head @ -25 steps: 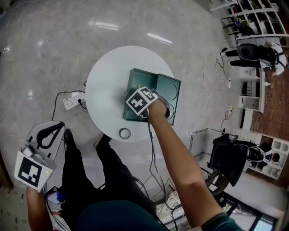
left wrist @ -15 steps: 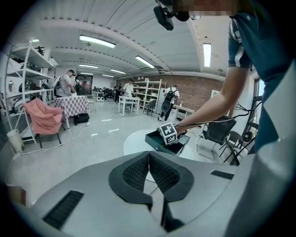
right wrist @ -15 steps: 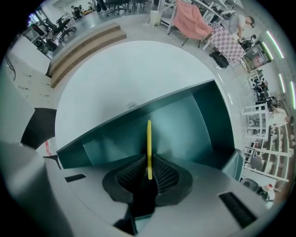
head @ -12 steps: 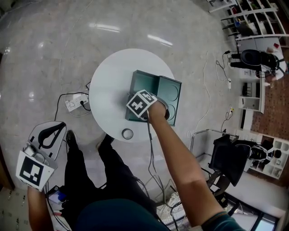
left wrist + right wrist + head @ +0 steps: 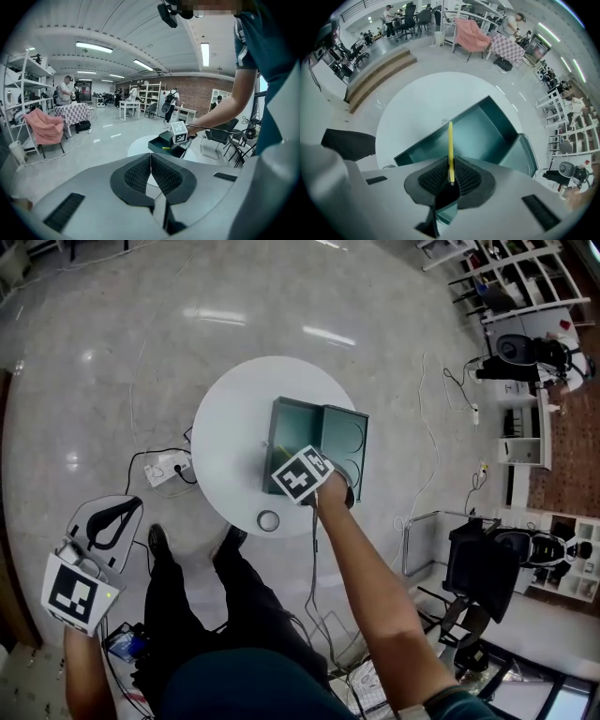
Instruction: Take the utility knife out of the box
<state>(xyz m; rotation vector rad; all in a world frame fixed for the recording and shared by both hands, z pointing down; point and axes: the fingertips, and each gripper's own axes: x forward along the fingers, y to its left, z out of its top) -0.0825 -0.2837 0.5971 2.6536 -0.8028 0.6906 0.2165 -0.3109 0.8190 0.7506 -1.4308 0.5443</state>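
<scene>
The yellow utility knife (image 5: 450,143) is clamped in the right gripper (image 5: 451,161), whose jaws have just been closing, over the open teal box (image 5: 487,133) on the round table (image 5: 225,427). The left gripper (image 5: 150,161), jaws together and empty, is held at the table's 8 o'clock.

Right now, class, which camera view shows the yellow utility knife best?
The right gripper view: the utility knife stands edge-on, clamped in the right gripper, above the open box. The left gripper view catches only a distant yellow sliver; the head view hides it.
</scene>
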